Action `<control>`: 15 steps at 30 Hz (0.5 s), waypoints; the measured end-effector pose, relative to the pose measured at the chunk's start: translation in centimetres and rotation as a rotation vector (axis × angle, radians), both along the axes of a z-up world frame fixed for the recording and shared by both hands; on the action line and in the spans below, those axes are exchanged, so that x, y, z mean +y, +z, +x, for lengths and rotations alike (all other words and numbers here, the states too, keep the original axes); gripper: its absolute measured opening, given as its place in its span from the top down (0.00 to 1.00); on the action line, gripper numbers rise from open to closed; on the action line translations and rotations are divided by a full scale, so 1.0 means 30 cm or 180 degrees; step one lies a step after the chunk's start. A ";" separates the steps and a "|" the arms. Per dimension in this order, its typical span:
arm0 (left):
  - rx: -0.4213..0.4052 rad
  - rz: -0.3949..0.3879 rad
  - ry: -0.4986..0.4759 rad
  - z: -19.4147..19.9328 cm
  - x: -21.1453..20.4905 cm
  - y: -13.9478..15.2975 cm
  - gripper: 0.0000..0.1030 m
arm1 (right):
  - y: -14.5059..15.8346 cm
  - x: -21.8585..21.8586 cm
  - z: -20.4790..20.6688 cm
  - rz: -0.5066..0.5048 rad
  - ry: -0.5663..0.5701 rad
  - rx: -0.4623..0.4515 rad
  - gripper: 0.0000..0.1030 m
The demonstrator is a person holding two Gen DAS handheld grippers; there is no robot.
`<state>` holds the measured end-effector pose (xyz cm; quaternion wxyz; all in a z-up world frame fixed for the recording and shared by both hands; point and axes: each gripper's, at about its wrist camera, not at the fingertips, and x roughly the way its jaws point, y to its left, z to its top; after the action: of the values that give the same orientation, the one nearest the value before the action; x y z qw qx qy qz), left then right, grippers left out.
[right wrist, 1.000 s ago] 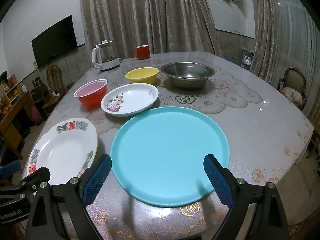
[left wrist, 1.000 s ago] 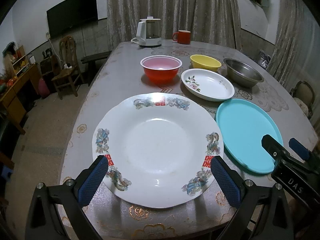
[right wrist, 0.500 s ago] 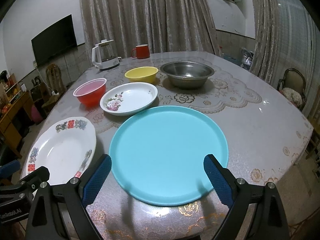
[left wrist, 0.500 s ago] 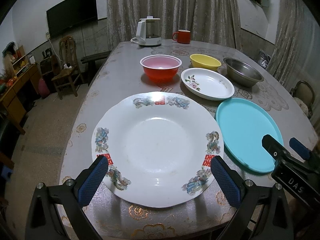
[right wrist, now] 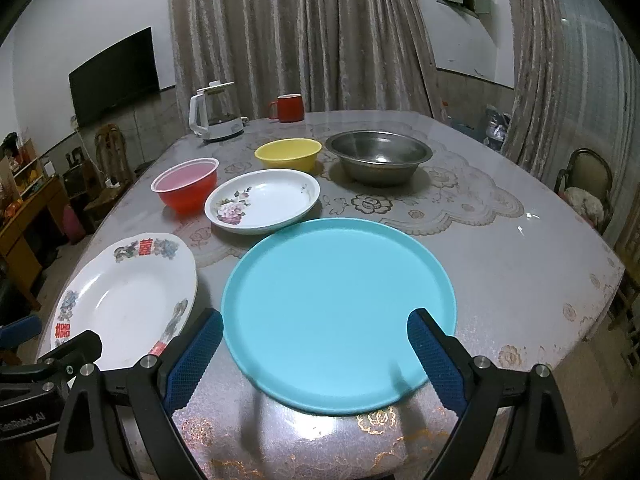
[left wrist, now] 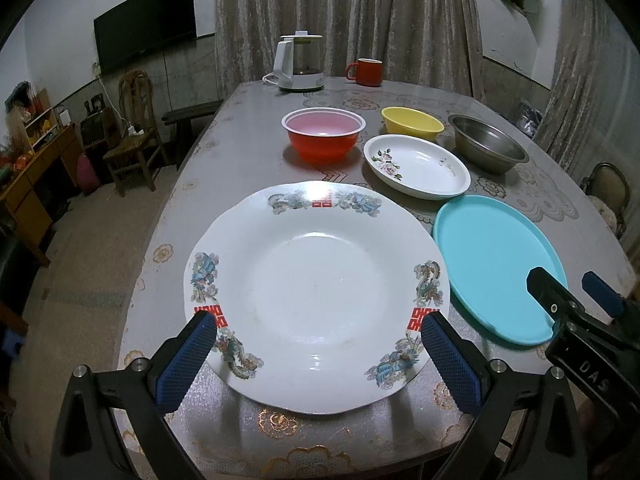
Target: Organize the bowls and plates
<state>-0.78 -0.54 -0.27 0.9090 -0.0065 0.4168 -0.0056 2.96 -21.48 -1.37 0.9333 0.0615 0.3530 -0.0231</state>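
Observation:
A large white plate with dragon print [left wrist: 316, 292] lies near the table's front edge, straight ahead of my open left gripper [left wrist: 318, 360]; it also shows in the right wrist view [right wrist: 124, 300]. A turquoise plate [right wrist: 340, 304] lies ahead of my open right gripper [right wrist: 316, 354], and shows in the left wrist view [left wrist: 496, 264]. Behind are a white flowered dish [right wrist: 262, 202], a red bowl [right wrist: 186, 186], a yellow bowl [right wrist: 288, 154] and a steel bowl [right wrist: 378, 160]. Both grippers are empty, hovering above the front edge.
A white kettle [right wrist: 214, 116] and a red mug [right wrist: 288, 108] stand at the table's far end. Chairs stand to the left [left wrist: 132, 136] and right [right wrist: 586, 196]. The table [right wrist: 500, 248] has a lace-pattern cover.
Both grippers have edged slightly; the plates look a little closer and lower in view. Nothing was taken hold of or moved.

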 end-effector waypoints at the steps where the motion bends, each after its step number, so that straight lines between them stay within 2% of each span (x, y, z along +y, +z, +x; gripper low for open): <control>1: 0.0002 -0.0002 -0.0002 0.000 0.000 0.000 0.00 | 0.000 0.001 0.000 0.0003 0.0003 -0.0001 0.08; 15: 0.0024 -0.0029 0.0016 0.006 0.013 -0.004 0.00 | -0.003 -0.003 0.002 0.0026 -0.0006 0.0011 0.08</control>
<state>-0.60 -0.16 -0.39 0.9074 -0.0117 0.4201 -0.0052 3.01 -21.56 -1.48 0.9324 0.0656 0.3546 -0.0227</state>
